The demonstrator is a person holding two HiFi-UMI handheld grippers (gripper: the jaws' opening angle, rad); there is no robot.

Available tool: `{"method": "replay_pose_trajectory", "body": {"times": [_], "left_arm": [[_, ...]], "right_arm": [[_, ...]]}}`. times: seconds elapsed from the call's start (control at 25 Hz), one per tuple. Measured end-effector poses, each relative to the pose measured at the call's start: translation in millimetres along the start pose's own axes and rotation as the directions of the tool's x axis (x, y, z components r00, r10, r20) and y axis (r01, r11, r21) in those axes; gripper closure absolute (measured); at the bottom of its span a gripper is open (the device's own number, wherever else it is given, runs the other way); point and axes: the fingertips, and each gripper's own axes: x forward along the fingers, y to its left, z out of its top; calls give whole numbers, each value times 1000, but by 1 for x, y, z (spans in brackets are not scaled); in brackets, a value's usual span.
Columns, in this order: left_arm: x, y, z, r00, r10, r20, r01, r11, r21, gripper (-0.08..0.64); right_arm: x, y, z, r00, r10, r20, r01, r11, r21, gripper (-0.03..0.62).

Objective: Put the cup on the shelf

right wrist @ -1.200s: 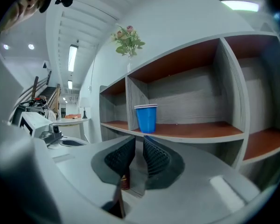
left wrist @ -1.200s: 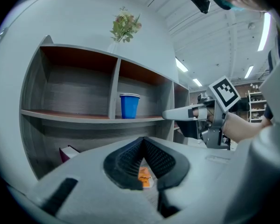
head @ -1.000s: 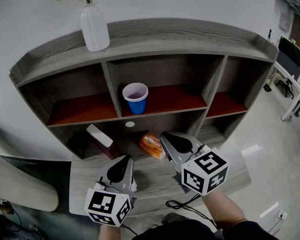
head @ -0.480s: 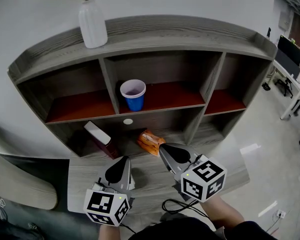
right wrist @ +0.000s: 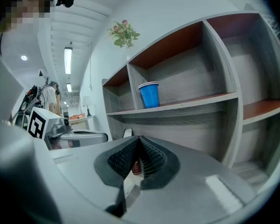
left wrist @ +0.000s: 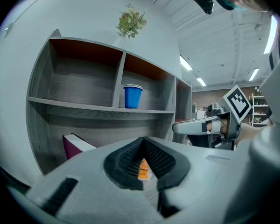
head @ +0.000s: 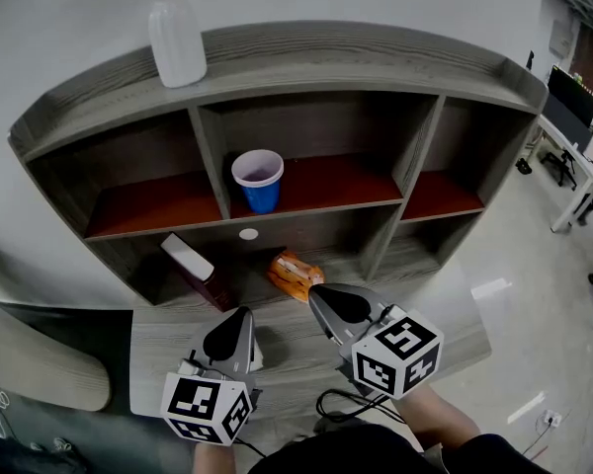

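Blue plastic cup (head: 258, 179) stands upright in the middle bay of the grey wooden shelf unit (head: 306, 67), at 12 o'clock from both tools. Left gripper (head: 241, 314) and right gripper (head: 316, 292) have drawn back, jaws together and empty (placement looks finished).

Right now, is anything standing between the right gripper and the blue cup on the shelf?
Nothing visible does. The blue cup stands in the middle compartment of the shelf, front open; the orange packet lies lower, beneath that board, ahead of the right gripper.
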Motion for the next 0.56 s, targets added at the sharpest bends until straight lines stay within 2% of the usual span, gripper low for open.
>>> {"method": "replay_pose_trajectory", "body": {"times": [0.56], "left_arm": [[1,5,3,1000,-4,3,4,1000,4,571]], "right_arm": [[4,1,1,1000,-1,-15,1,1000,-20,595]]}}
